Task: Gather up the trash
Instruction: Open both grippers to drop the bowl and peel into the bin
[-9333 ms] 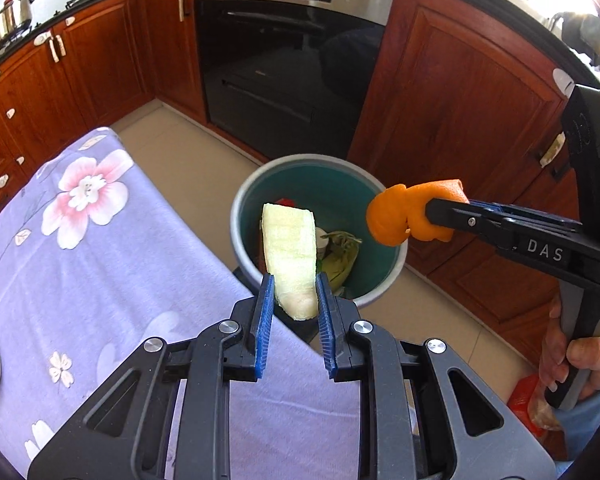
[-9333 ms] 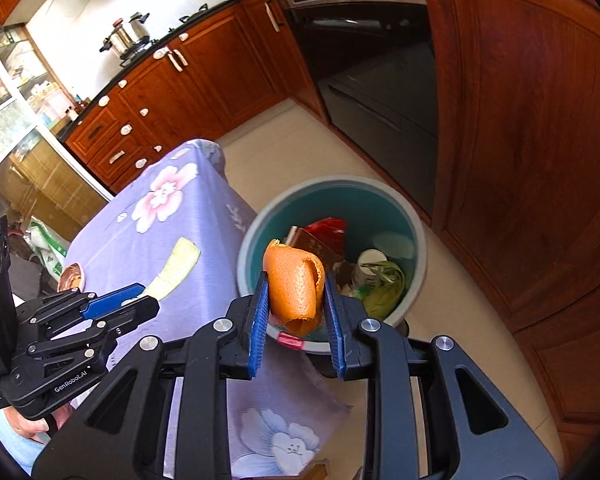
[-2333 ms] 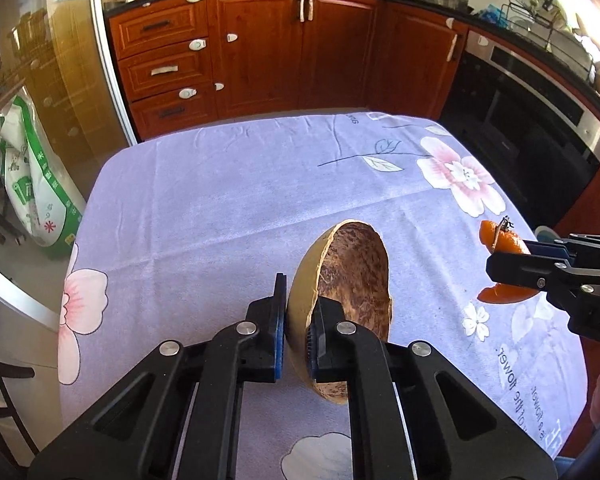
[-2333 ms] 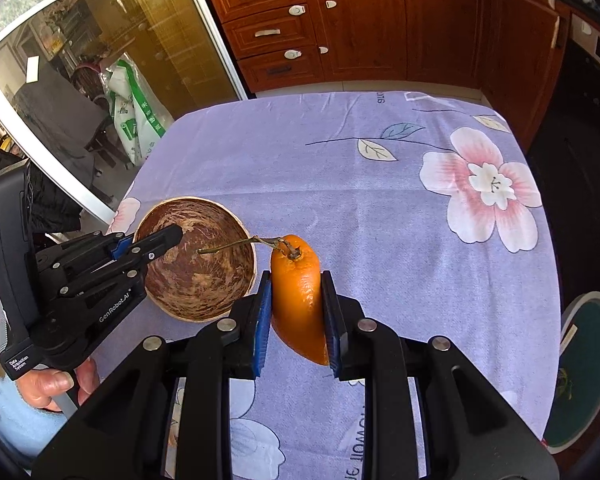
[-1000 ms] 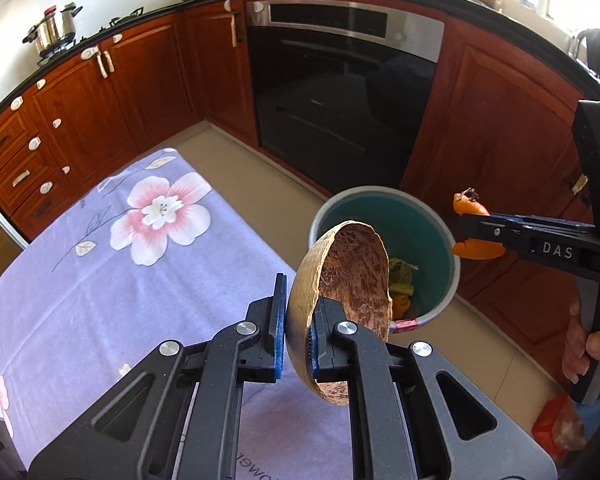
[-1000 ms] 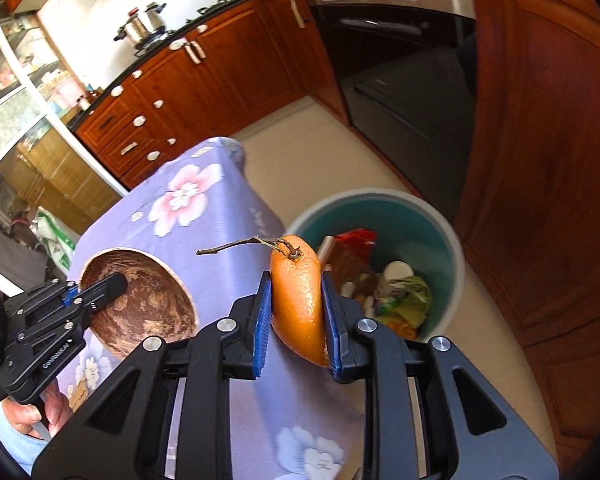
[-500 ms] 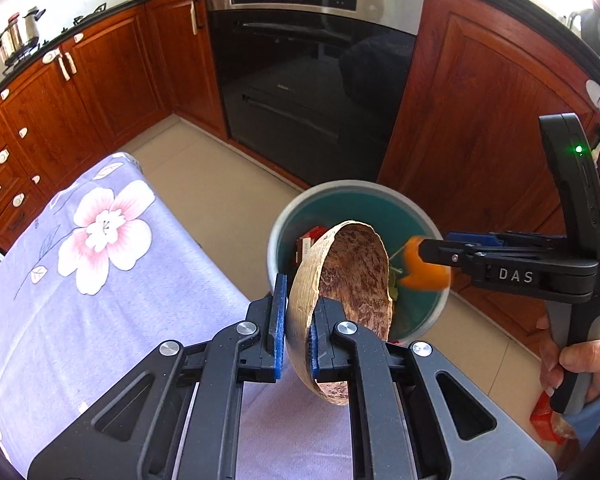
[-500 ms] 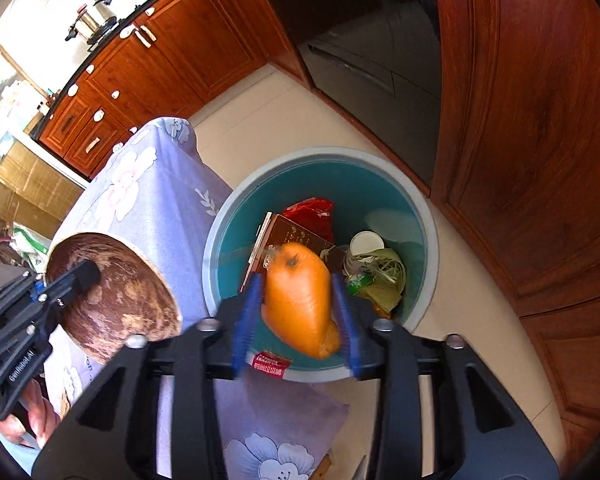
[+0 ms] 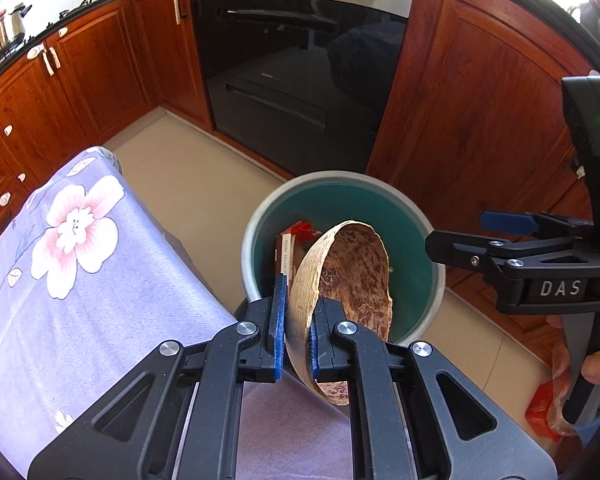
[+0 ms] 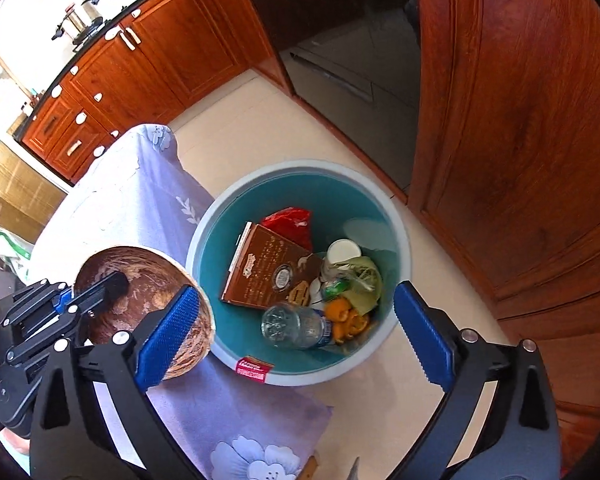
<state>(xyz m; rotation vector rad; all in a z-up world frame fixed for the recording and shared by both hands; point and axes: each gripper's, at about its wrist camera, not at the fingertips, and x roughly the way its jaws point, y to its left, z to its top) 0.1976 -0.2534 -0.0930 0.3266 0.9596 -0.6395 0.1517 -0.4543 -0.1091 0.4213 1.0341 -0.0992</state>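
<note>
My left gripper (image 9: 297, 330) is shut on the rim of a brown coconut-shell bowl (image 9: 346, 280), held upright at the table's edge just before the bin. The bowl also shows in the right wrist view (image 10: 140, 284). The teal trash bin (image 9: 342, 184) stands on the floor beside the table. In the right wrist view the bin (image 10: 300, 378) holds a brown box, a red wrapper, a clear bottle, a cup and orange peel (image 10: 346, 318). My right gripper (image 10: 296, 334) is wide open and empty right above the bin; it also shows in the left wrist view (image 9: 456, 232).
The table with a lilac flowered cloth (image 9: 80, 264) lies to the left of the bin. A black oven (image 9: 300, 68) and red-brown cabinets (image 10: 520, 140) stand close behind and to the right. Beige floor tiles surround the bin.
My right gripper has opened and the orange piece it held has dropped into the bin. My left gripper with the bowl has moved closer to the bin.
</note>
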